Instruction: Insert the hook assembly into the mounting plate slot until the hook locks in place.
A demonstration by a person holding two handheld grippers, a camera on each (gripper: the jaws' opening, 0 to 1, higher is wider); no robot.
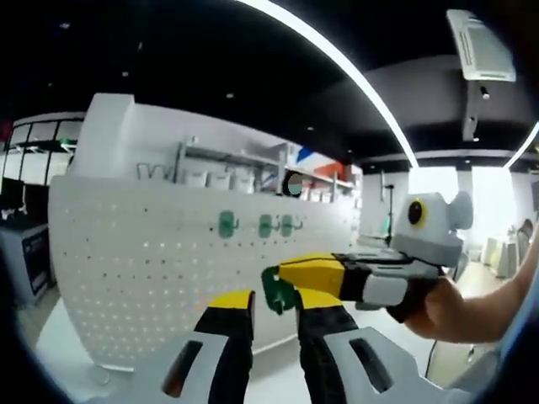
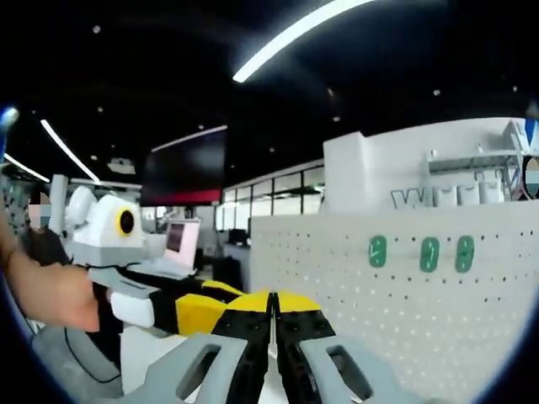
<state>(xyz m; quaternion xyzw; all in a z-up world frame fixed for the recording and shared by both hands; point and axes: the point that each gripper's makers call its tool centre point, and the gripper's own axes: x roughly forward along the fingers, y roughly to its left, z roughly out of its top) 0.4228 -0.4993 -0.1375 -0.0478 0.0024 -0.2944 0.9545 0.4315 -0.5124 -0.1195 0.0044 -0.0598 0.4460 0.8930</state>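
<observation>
While both grippers hang in front of the white pegboard point(image 1: 152, 269), the green hook point(image 1: 276, 290) sits out at the tip of the right gripper point(image 1: 290, 282), which comes into the left gripper view from the right with a hand point(image 1: 450, 311) behind it. Its yellow-and-black jaws are pinched on the hook, just above and between the left gripper's point(image 1: 274, 316) own two jaws. Those own jaws stand apart with a clear gap and nothing between them, and the hook hangs over that gap; I cannot tell whether it touches them.

Three more green hooks point(image 1: 265, 225) already sit in a row high on the pegboard, well apart from the held one.

From the right gripper view, the right gripper point(image 2: 272, 316) shows its jaws pressed together, tips meeting, and the held hook is hidden at their tips. The left gripper point(image 2: 198, 307) enters from the left, a hand point(image 2: 50, 295) gripping it, its yellow tips just beside the right one's. The pegboard point(image 2: 354, 295) stands to the right with its three hooks point(image 2: 429, 252) in line.
</observation>
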